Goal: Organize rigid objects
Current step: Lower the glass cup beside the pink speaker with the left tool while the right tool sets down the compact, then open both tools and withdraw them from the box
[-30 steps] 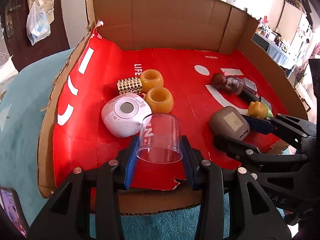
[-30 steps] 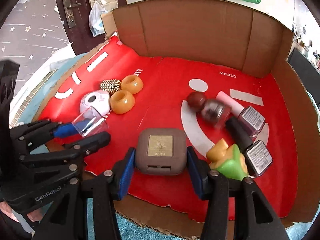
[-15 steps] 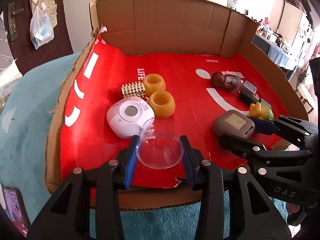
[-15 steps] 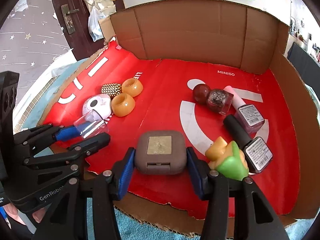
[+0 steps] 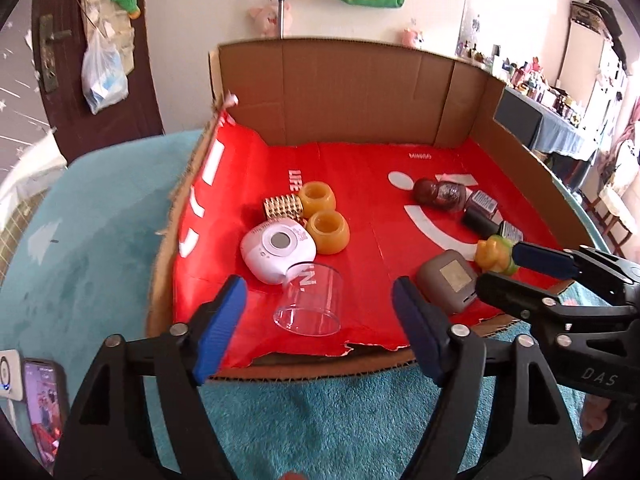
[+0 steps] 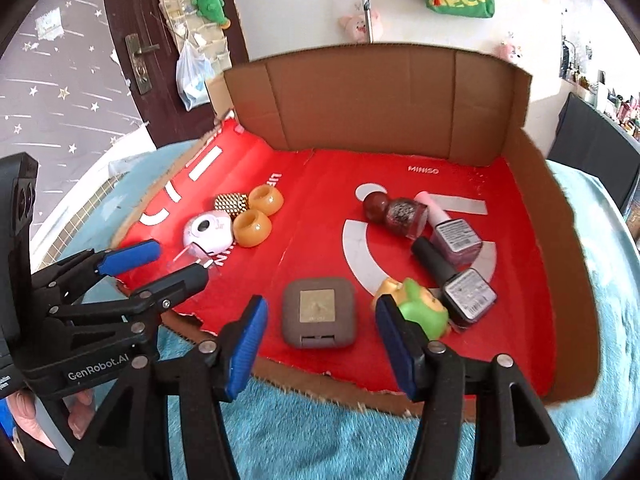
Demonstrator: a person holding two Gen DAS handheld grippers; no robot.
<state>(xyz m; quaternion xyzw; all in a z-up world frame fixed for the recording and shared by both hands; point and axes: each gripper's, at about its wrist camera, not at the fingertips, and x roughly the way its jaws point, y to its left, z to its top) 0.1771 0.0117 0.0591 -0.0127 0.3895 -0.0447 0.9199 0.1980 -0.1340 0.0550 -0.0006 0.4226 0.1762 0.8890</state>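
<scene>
With both loads set down near the cardboard tray's [image 5: 360, 80] front edge, the left tongs [image 5: 316, 308] have just been opened off the clear plastic cup [image 5: 310, 300] and the right tongs [image 6: 320, 326] off the brown square compact [image 6: 319, 312]; a fresh pick is called for next.

This is a room in a home. Far past the tool, soft toys like a green frog [image 6: 209, 4] and a pink pig [image 6: 355, 24] hang on the white wall. A dark wooden door [image 6: 132, 40] with a handle stands up to the left. A fluffy blue blanket [image 5: 320, 412] lies under the tool.
</scene>
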